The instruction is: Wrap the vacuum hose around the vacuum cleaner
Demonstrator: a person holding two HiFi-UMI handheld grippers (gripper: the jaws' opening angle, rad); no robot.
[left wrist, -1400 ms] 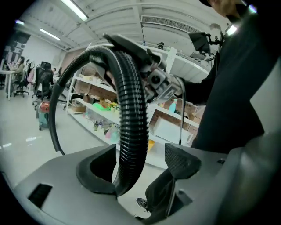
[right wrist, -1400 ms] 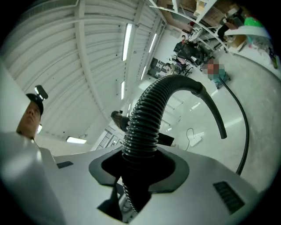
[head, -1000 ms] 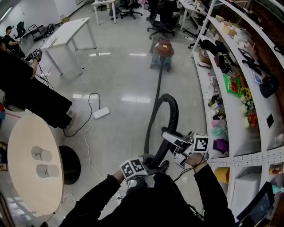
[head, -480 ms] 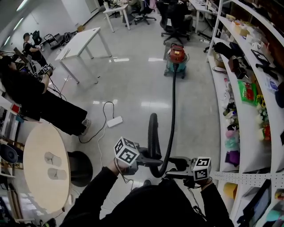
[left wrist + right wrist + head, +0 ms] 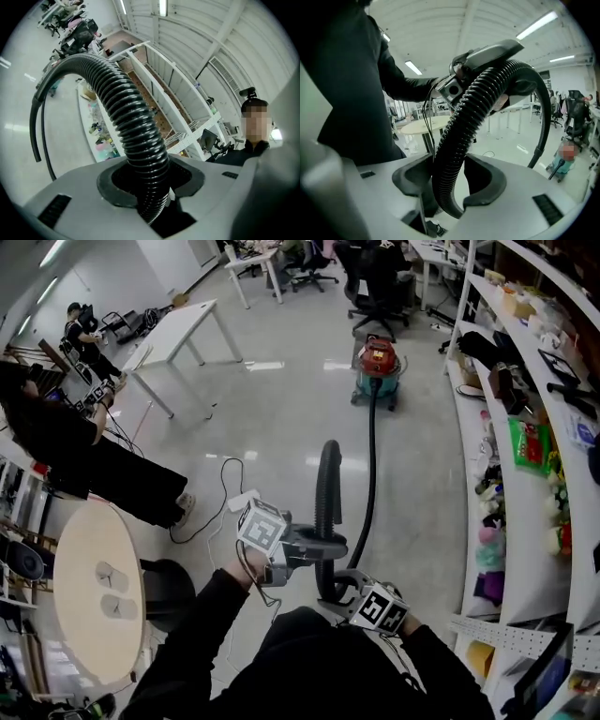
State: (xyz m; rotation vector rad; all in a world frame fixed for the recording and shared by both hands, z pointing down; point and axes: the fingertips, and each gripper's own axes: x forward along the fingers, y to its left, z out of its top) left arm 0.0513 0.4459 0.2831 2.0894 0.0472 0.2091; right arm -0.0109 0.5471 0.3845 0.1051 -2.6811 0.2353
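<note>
The red and teal vacuum cleaner [image 5: 378, 367] stands on the floor far ahead. Its black ribbed hose [image 5: 327, 486] rises in a tall loop in front of me, and a thinner stretch [image 5: 372, 460] runs back to the vacuum. My left gripper [image 5: 323, 547] is shut on the hose [image 5: 126, 117], which fills its jaws [image 5: 150, 183]. My right gripper [image 5: 342, 584] sits just below and closer to my body. Its jaws [image 5: 450, 182] are closing, with the hose [image 5: 459, 136] between them against one pad and a gap at the other. In the right gripper view the left gripper [image 5: 490, 51] grips the hose above.
White shelves [image 5: 525, 427] full of small items line the right side. A round beige table [image 5: 89, 587] stands at the left, beside a person in black [image 5: 84, 456]. A power strip and cable [image 5: 239, 498] lie on the floor. White desks [image 5: 178, 329] and office chairs [image 5: 375, 277] stand farther back.
The right gripper has moved from the hose's right side down under the left gripper, close to my body. The hose loop now stands more upright. The left gripper still holds the hose.
</note>
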